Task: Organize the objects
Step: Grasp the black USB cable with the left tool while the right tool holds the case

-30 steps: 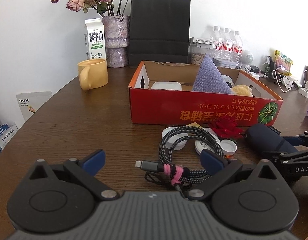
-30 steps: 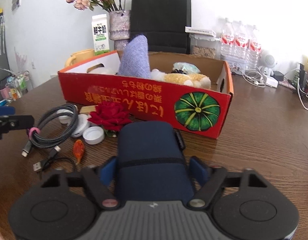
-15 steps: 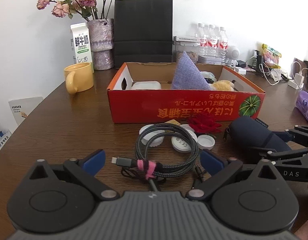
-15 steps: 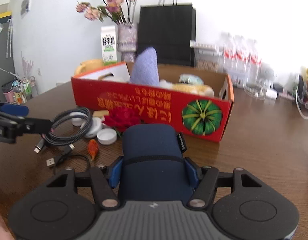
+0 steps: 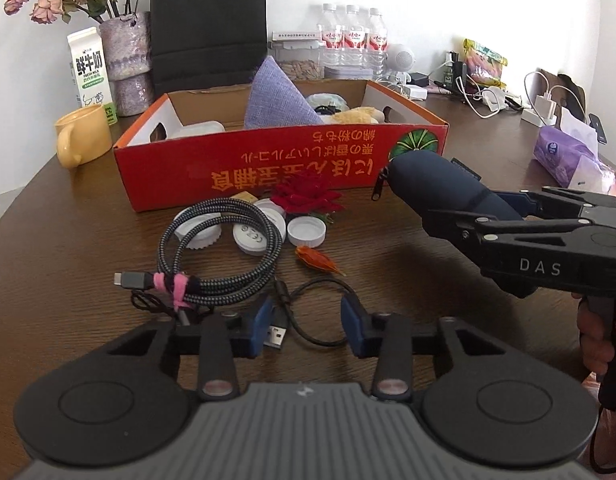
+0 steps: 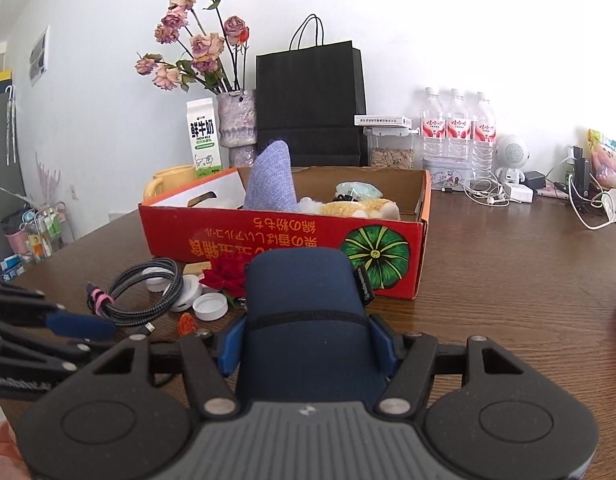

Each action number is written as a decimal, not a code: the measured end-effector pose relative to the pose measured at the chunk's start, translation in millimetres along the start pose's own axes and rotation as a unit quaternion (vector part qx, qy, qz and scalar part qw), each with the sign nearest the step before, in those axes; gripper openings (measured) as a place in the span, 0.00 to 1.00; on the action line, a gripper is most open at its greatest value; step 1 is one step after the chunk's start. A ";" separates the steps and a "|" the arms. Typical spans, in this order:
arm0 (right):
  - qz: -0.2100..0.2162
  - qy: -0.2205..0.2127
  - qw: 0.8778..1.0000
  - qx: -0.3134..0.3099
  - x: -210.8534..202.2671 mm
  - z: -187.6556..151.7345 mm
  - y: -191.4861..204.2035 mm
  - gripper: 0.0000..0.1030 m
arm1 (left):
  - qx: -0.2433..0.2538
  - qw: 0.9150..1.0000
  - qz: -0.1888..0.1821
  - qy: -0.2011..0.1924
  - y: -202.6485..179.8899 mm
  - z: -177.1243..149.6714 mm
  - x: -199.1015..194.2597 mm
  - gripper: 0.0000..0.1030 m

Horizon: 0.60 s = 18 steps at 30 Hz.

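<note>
**While R grips the navy pouch, L jaws close over the thin cable**

With its blue pads pressed on both sides of the navy zip pouch [image 6: 308, 312], the right gripper [image 6: 308, 346] has the pouch clamped at mid width, held off the wooden table [image 6: 508, 280], its far end toward the pumpkin print on the red cardboard box [image 6: 284, 240]. From the left wrist cam the pouch [image 5: 440, 188] sticks out towards the box's front right corner, zip pull hanging free.

Left gripper [image 5: 306, 328]: jaws closing, gap now narrow. Thin black USB cable [image 5: 308, 312] lies betw. the fingers; its plug sits just beside the left pad. Can't tell if the pads actually touch it yet.

Loose items on the table in front of the box:
- braided cable coil [image 5: 220, 252] w/ pink tie, just ahead of the left gripper
- white caps [image 5: 307, 232], several, partly under the coil
- red fabric rose [image 5: 308, 196], up against the box front
- small orange piece [image 5: 318, 259], near the caps

Inside the box: purple cloth cone [image 5: 276, 96], white container [image 5: 200, 128], plush toy [image 6: 364, 208].

Behind the box: yellow mug [image 5: 82, 140], milk carton [image 5: 90, 68], vase w/ dried roses [image 6: 238, 124], black paper bag [image 6: 312, 108], water bottles [image 6: 456, 128]. A hand [image 5: 596, 336] is on the right gripper's handle.
</note>
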State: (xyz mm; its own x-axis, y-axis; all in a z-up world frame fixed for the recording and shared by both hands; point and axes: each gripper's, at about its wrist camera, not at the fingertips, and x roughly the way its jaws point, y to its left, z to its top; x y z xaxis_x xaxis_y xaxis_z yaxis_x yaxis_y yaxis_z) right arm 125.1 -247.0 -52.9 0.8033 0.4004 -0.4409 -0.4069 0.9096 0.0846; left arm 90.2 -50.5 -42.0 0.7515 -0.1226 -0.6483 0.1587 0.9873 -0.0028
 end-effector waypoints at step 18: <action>0.020 -0.005 1.000 0.020 -7.2 -4.4 -4.2 0.60 | -0.003 1.000 0.013 0.000 -8.4 -3.9 7.9 0.13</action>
State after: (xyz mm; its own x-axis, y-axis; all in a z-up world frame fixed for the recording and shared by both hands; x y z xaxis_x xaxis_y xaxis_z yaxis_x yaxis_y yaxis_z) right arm 119.2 -254.3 -54.0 0.7916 0.4372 -0.4268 -0.4207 0.8966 0.1380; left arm 92.3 -59.5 -50.1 0.7549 -0.0966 -0.6487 0.1352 0.9908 0.0097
